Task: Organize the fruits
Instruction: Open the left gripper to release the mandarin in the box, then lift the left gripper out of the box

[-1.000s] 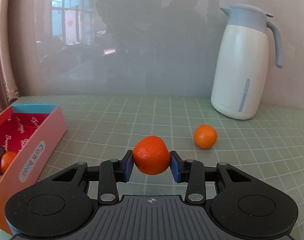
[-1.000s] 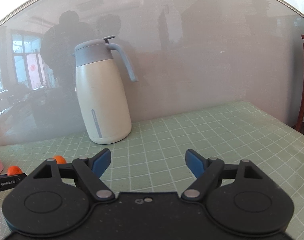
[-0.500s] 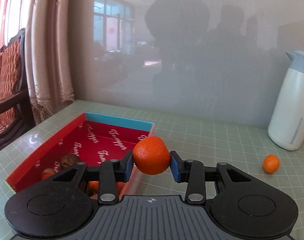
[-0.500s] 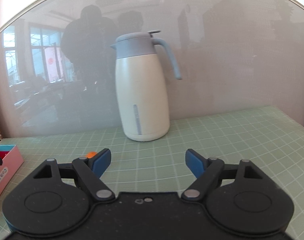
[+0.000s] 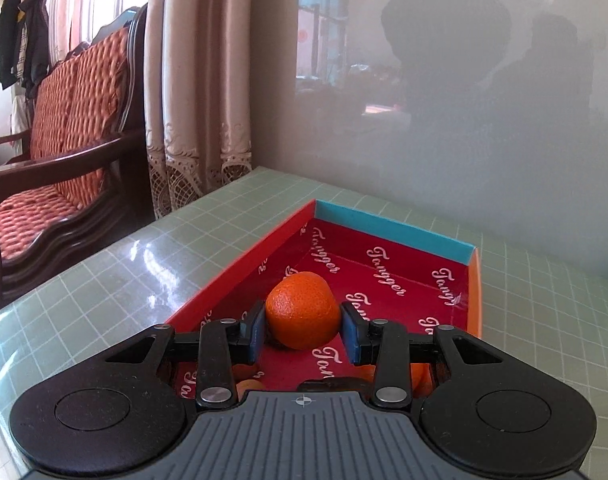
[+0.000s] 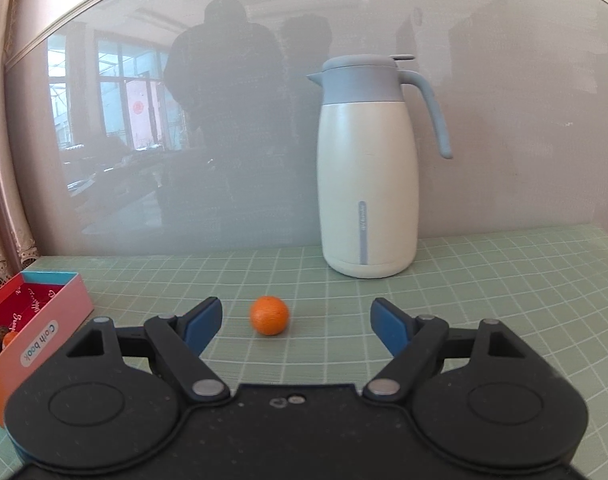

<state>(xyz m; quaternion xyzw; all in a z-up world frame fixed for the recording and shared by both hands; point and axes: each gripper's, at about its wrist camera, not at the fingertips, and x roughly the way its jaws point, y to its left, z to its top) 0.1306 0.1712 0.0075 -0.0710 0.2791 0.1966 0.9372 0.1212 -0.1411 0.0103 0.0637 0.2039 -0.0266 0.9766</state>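
Note:
My left gripper [image 5: 303,330] is shut on an orange tangerine [image 5: 303,309] and holds it over the open red-lined box [image 5: 396,232]. Other fruit [image 5: 420,376] lies in the box's near end, mostly hidden behind the fingers. In the right wrist view my right gripper [image 6: 292,322] stands open with nothing between its blue pads [image 6: 202,322]. A second small tangerine [image 6: 269,315] rests on the green grid mat just beyond it, slightly left of centre. The same box [image 6: 44,320] shows at the far left, with dark and orange fruit inside.
A tall white and grey-blue thermos jug [image 6: 368,168] stands at the back right of the mat against the glossy wall. A wooden armchair with red cushions [image 5: 60,140] and a curtain [image 5: 200,80] lie past the table's left edge [image 5: 84,264].
My left gripper carried the tangerine leftward from the mat to above the box. The right gripper swung left, bringing the loose tangerine and the box into its view.

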